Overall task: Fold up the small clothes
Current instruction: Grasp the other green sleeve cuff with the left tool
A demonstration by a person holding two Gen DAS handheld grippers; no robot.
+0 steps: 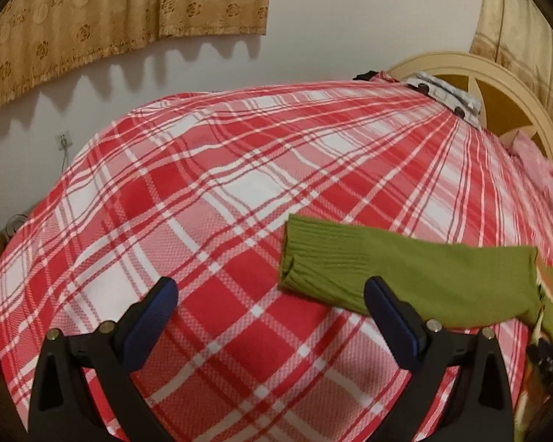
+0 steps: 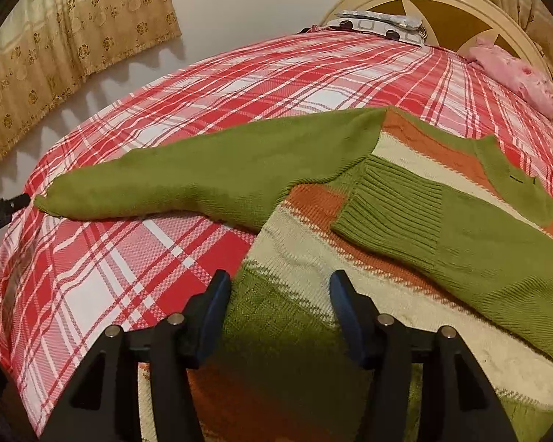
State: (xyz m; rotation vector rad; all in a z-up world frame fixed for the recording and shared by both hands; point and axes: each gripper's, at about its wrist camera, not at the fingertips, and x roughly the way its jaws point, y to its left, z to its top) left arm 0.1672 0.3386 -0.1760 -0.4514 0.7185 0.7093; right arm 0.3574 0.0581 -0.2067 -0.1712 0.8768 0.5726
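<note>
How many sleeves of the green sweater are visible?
2. One sleeve stretches left across the plaid bedcover; the other sleeve is folded over the striped body of the sweater. None seems hidden.

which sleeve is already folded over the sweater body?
The right-hand sleeve, ribbed cuff resting on the striped body. The other sleeve still stretches out flat across the plaid bedspread.
</note>
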